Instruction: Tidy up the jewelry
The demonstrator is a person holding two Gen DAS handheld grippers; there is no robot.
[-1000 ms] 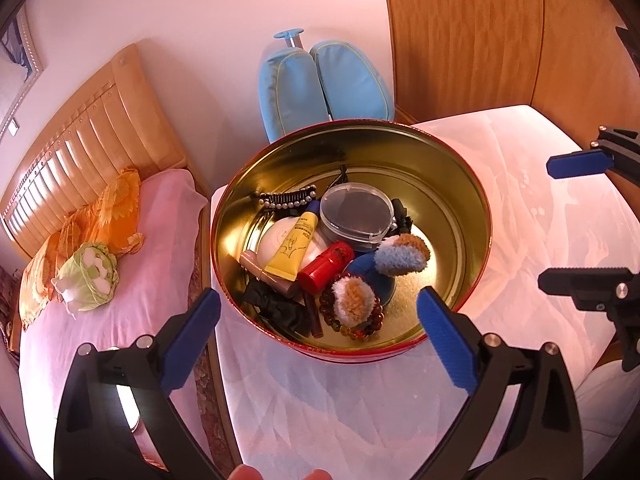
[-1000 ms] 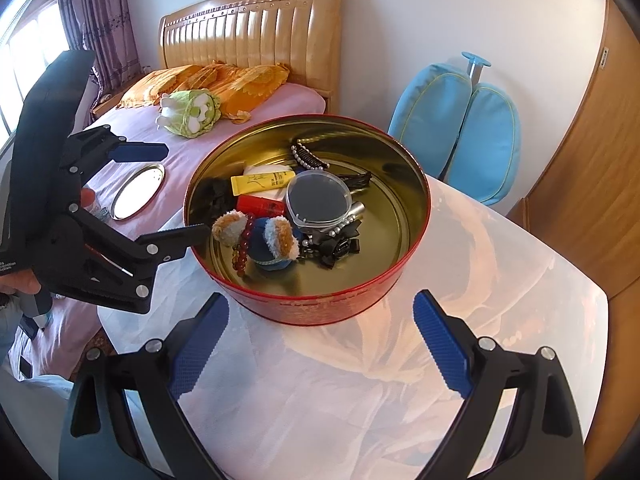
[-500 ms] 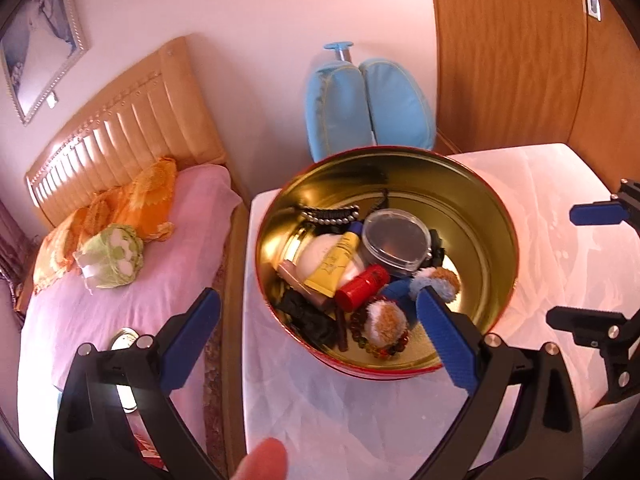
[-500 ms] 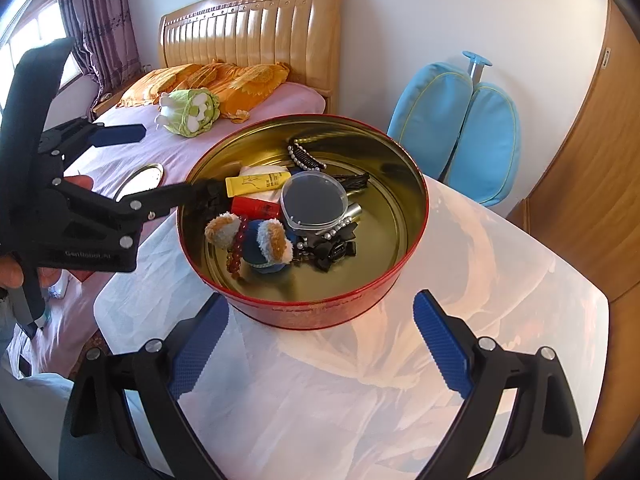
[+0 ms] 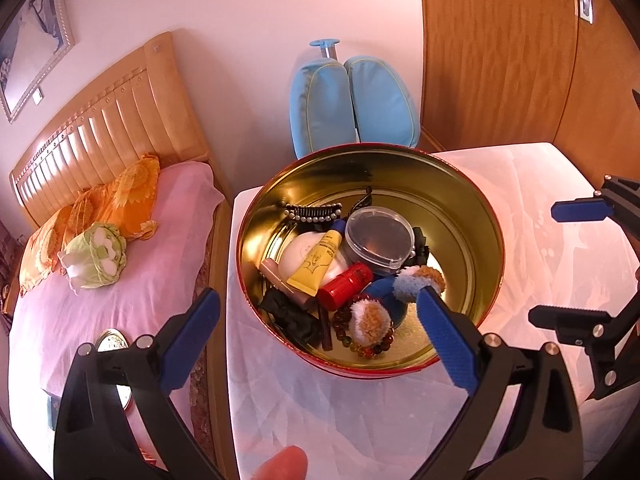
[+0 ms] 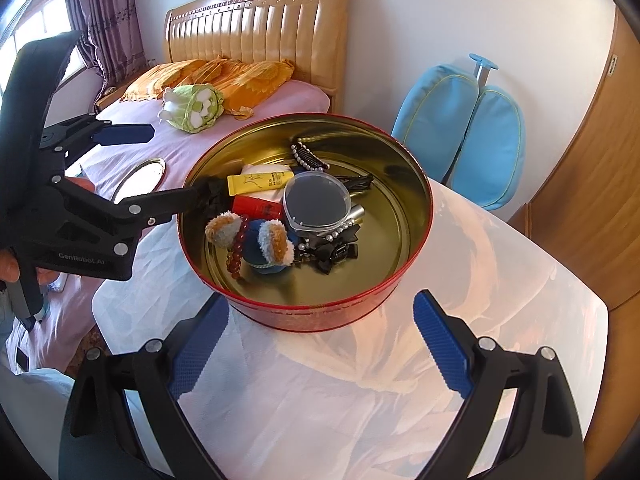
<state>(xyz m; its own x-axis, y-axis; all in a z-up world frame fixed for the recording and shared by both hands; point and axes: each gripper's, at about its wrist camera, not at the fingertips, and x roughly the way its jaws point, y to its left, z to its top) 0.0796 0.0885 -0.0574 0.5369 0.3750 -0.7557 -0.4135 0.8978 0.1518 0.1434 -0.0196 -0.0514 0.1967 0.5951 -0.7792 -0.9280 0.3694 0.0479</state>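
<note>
My view takes in a bed [image 5: 120, 248] with a wooden slatted headboard [image 6: 256, 28], orange pillows [image 6: 224, 78] and a green cabbage-shaped plush [image 5: 94, 254]. A blue padded chair [image 5: 352, 100] stands against the wall. A wooden door [image 5: 496, 48] is at right. A framed picture [image 5: 32, 36] hangs upper left.

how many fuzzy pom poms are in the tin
2. One pom-pom lies near the bead bracelet on the tin's bed side; the other pom-pom sits just across the blue piece from it. More could be buried under the clutter.
</note>
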